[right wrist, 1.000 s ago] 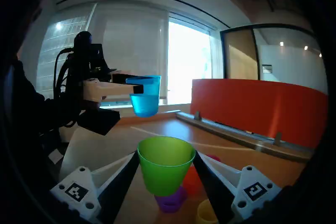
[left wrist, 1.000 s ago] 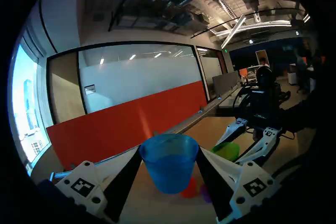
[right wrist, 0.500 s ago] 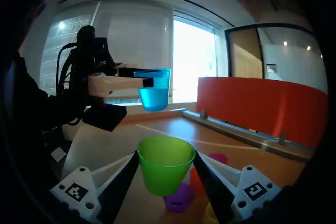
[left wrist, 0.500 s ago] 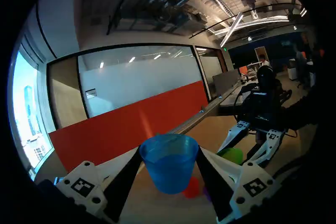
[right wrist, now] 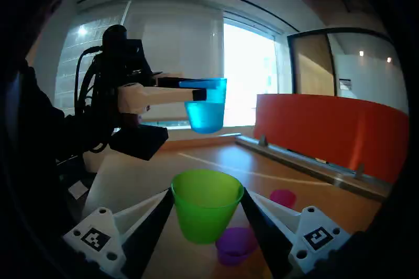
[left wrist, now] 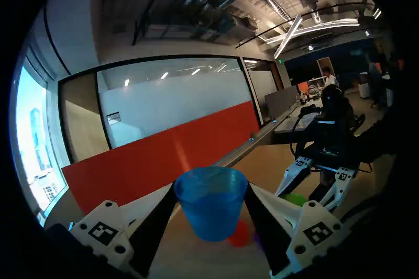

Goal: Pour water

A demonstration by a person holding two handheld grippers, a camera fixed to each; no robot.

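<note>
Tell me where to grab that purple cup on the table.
Probably across its side wall just below the rim, coming in level from the near side in the right gripper view. The purple cup stands upright, mouth up, and widens toward the rim, so a grip under the rim should hold. The pink cup sits apart behind it.

Small purple plastic cup (right wrist: 238, 242): left part hidden behind the green plastic cup (right wrist: 206, 203) in my fingers (right wrist: 152, 221).
</note>
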